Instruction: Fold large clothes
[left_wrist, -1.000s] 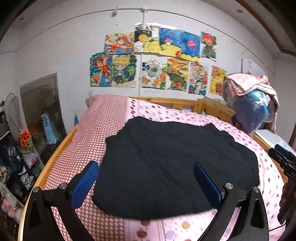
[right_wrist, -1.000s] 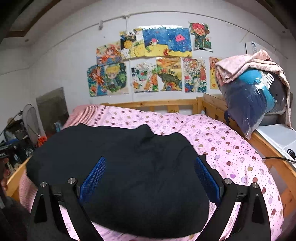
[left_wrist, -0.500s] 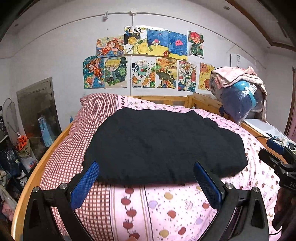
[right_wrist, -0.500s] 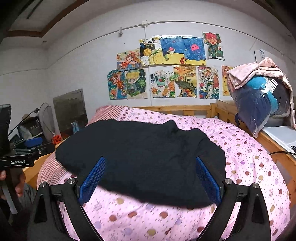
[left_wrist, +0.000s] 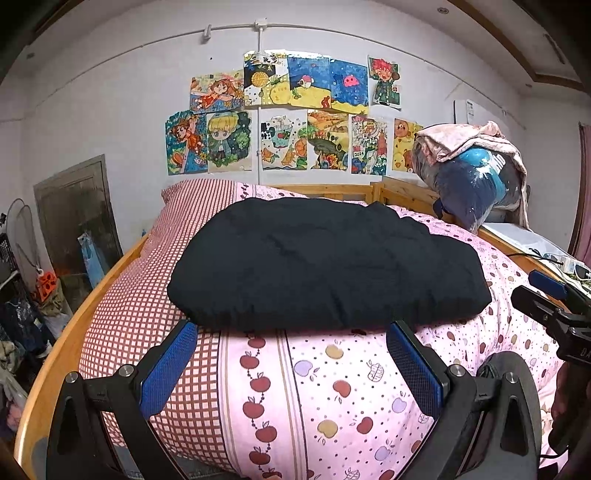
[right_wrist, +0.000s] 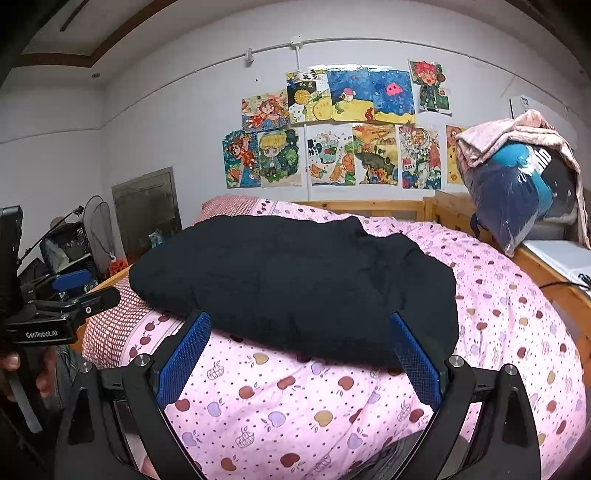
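Lying folded on the pink apple-print bed (left_wrist: 332, 398), the black garment (left_wrist: 325, 266) sits just beyond both tongs. Left tongs (left_wrist: 291, 354) and right tongs (right_wrist: 299, 350) are spread wide, holding nothing, their blue pads short of its near edge.

- Setting: a home bedroom, probably a child's.
- Wooden bed frame (left_wrist: 85, 310) under a pink apple-print duvet (left_wrist: 332, 387).
- Hand-drawn colourful pictures (left_wrist: 284, 118) taped to the white wall.
- Bagged bedding bundle (right_wrist: 517, 192) stacked beside the bed.
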